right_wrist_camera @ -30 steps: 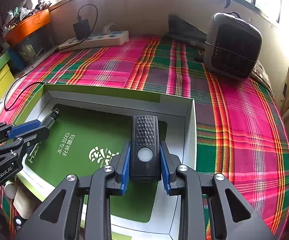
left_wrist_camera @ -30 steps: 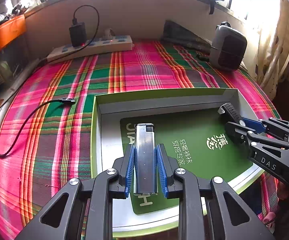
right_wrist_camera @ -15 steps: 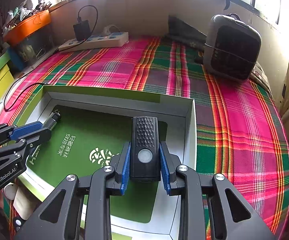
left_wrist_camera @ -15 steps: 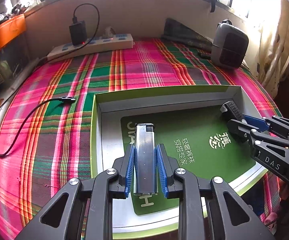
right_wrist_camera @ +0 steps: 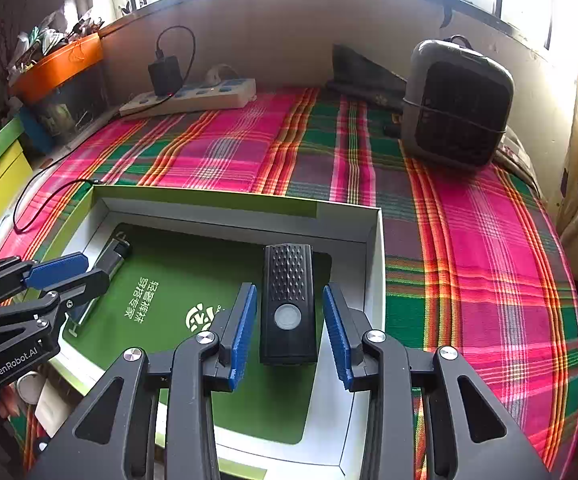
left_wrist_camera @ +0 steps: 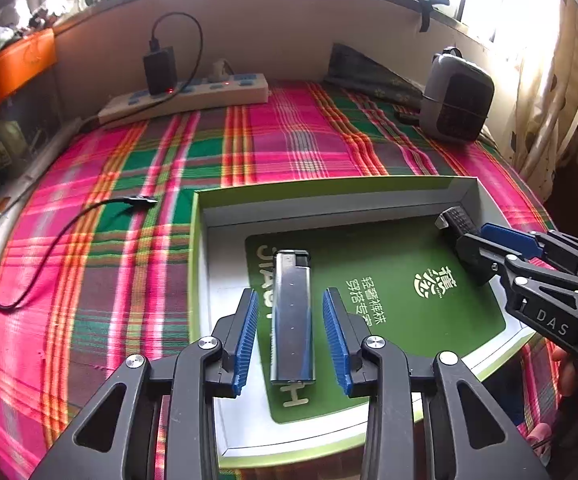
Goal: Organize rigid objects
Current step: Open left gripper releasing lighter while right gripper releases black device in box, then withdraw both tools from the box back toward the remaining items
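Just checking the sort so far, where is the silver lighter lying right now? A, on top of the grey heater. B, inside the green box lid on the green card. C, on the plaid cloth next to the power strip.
B: the silver lighter lies flat on the green card inside the box lid, between the left gripper pads with gaps either side.

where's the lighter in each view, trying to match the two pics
Left wrist: the lighter lies centre-bottom in the box, between the left gripper's opening jaws, pads clear of it.
Right wrist: it is at the left, on the green insert, mostly hidden behind the left gripper; only its dark top end shows.
Shared landmark: the power strip by the back wall.
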`<state>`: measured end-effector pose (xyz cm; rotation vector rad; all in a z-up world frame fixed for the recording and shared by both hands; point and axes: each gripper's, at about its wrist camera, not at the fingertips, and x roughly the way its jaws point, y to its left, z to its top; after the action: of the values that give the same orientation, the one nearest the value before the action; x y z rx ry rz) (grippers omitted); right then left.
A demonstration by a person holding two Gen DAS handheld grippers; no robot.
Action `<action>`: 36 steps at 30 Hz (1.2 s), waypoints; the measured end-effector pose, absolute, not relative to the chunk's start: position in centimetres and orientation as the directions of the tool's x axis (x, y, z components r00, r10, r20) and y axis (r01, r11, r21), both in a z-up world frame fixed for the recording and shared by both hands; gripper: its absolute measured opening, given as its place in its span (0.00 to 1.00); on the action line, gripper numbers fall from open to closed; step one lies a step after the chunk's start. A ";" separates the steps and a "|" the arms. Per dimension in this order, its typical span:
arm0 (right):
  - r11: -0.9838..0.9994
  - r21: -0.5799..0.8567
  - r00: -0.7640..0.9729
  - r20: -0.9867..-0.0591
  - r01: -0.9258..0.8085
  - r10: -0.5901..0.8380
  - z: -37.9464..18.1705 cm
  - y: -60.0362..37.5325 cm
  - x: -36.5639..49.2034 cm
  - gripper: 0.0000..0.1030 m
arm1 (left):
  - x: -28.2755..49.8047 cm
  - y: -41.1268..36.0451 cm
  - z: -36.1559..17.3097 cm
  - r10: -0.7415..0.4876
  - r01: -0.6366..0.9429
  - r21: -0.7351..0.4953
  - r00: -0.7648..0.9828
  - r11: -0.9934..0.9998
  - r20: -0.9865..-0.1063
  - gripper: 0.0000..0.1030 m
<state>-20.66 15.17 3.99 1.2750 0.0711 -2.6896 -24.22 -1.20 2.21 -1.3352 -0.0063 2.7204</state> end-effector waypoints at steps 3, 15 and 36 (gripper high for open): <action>-0.986 0.035 -0.627 -0.768 0.164 -0.132 4.2 15.2 -20.4 0.35 | -23.8 -1.4 2.6 0.102 -0.091 -0.057 -0.617 -0.994 -0.780 0.35; -0.984 0.053 -0.642 -0.752 0.168 -0.150 5.3 15.0 -18.3 0.35 | -20.8 -1.5 3.9 0.066 -0.070 -0.026 -0.654 -0.997 -0.753 0.36; -0.983 0.076 -0.671 -0.722 0.165 -0.168 6.5 15.1 -12.7 0.35 | -14.8 -2.1 5.0 0.058 -0.048 -0.035 -0.682 -0.998 -0.729 0.36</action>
<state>-12.71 15.08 6.52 1.1748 -0.0064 -2.7158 -14.80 -2.10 4.96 -1.2277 -0.0205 2.8289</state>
